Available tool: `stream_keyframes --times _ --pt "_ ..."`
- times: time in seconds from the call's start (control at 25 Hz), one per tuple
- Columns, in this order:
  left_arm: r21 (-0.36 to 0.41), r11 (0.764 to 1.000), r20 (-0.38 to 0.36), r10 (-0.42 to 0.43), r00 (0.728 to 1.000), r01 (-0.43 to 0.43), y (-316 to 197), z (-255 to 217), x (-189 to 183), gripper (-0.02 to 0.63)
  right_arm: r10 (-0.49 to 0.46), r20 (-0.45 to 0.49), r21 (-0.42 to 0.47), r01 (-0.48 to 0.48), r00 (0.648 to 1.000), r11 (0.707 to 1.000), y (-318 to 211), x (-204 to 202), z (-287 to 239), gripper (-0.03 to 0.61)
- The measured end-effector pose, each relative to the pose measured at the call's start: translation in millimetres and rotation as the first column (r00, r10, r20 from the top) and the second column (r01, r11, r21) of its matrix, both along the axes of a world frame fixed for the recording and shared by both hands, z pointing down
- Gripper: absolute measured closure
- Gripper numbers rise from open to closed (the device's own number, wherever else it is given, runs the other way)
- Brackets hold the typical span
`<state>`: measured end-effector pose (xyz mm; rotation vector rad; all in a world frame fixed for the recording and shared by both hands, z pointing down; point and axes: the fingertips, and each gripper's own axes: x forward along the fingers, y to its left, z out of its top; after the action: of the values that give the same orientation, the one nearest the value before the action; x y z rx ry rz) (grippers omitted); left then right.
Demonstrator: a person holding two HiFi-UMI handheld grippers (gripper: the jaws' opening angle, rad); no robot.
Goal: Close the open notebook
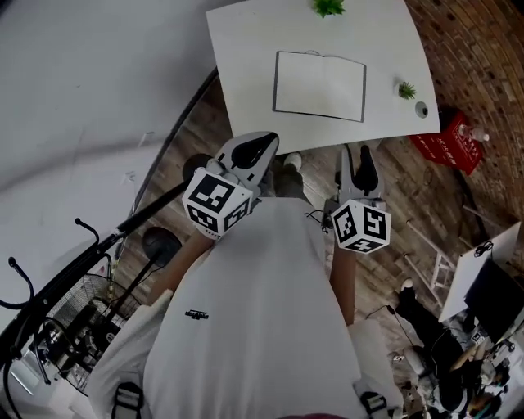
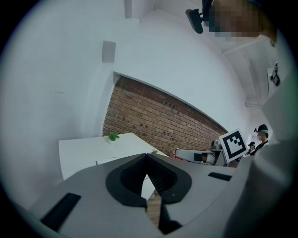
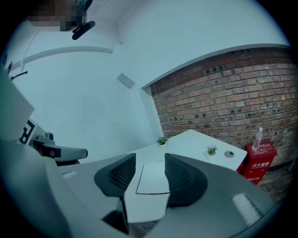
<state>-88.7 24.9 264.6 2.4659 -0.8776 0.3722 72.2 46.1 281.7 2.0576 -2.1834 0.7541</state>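
The open notebook (image 1: 319, 86) lies flat, blank white pages up, on the white table (image 1: 246, 49) ahead of me. Both grippers hang in the air short of the table's near edge, above the wooden floor. My left gripper (image 1: 260, 147) points at the table's near left part; in the left gripper view its tips (image 2: 147, 155) meet with nothing between them. My right gripper (image 1: 358, 155) is open and empty. In the right gripper view the notebook (image 3: 153, 179) shows far off through the gap between its jaws (image 3: 150, 155).
Two small green plants (image 1: 327, 6) (image 1: 406, 89) and a round grey disc (image 1: 421, 109) stand on the table. A red box (image 1: 449, 146) sits on the floor by the brick wall to the right. A black stand (image 1: 155, 245) and rack are at the left.
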Motion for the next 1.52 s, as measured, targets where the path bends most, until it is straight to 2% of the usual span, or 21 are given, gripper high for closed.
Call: stream_keyframes --times 0.4,0.96,1.52 --pt "-0.045 0.998 0.032 0.046 0.998 -0.044 -19 25 52 0.604 0.037 0.045 -0.074 -0.034 0.998 0.997 -17 50 38 0.374" --pt "-0.104 0.992 0.109 0.082 0.991 -0.070 -51 80 100 0.604 0.058 0.107 -0.163 -0.040 0.993 0.986 -47 92 99 0.357" --pt "-0.185 0.980 0.184 0.110 0.977 -0.076 -73 151 113 0.604 0.076 0.150 -0.258 -0.035 0.986 0.966 -67 103 164 0.331"
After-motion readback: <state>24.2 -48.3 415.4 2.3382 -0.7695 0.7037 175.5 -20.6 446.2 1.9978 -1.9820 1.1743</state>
